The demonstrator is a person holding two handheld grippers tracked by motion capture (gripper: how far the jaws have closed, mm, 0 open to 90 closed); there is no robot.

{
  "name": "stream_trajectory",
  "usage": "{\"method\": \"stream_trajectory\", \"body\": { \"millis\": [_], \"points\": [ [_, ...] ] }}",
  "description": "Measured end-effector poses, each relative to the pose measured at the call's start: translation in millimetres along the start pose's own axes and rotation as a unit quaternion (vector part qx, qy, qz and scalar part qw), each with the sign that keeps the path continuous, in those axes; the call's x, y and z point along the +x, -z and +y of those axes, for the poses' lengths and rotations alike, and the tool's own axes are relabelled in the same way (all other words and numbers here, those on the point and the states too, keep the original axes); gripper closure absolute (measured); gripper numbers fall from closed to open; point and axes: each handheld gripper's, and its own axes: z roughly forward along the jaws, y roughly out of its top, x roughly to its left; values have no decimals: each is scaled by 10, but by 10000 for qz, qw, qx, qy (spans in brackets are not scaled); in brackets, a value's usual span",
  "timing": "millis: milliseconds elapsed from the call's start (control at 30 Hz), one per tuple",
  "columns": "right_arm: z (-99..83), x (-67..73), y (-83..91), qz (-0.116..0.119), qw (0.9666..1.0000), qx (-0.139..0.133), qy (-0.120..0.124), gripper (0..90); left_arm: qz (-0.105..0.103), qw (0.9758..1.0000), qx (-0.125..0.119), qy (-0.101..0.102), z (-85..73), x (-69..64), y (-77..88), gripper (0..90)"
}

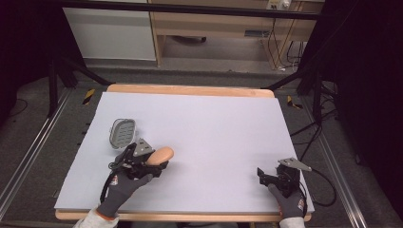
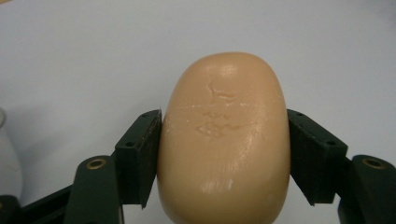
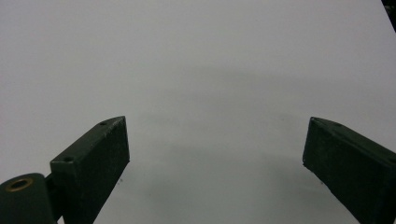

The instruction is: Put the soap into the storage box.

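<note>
An oval peach-coloured bar of soap is clamped between the jaws of my left gripper at the near left of the table. In the left gripper view the soap sits pressed between both black pads, with a faint stamp on its top. A grey soap dish lies on the white sheet just beyond and left of that gripper. My right gripper rests near the front right edge, and its jaws stand wide apart over bare white sheet.
A white sheet covers the wooden table. Black frame legs and cables stand off the right side. A wooden cabinet stands beyond the far edge.
</note>
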Motion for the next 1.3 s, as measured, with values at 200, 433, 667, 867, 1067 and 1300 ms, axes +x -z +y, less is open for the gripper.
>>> {"method": "stream_trajectory", "body": {
  "millis": [200,433,667,867,1067,1300],
  "points": [
    [0,8,3,16,10000,-5,-32,74,204,9996,-137,161,-14,157,142,323],
    [1,6,2,15,10000,-17,-8,74,472,9978,-336,332,-1,318,313,324],
    [0,3,-2,5,10000,-16,14,74,725,9951,-448,499,-15,460,423,326],
    [0,4,-2,0,10000,-1,-7,74,903,9928,-513,605,-21,556,501,326],
    [1,1,-8,0,10000,-6,14,74,1137,9899,-545,651,18,671,546,327],
    [1,2,-13,-7,10000,-20,20,74,1282,9880,-505,693,71,789,487,328]
  ]
}}
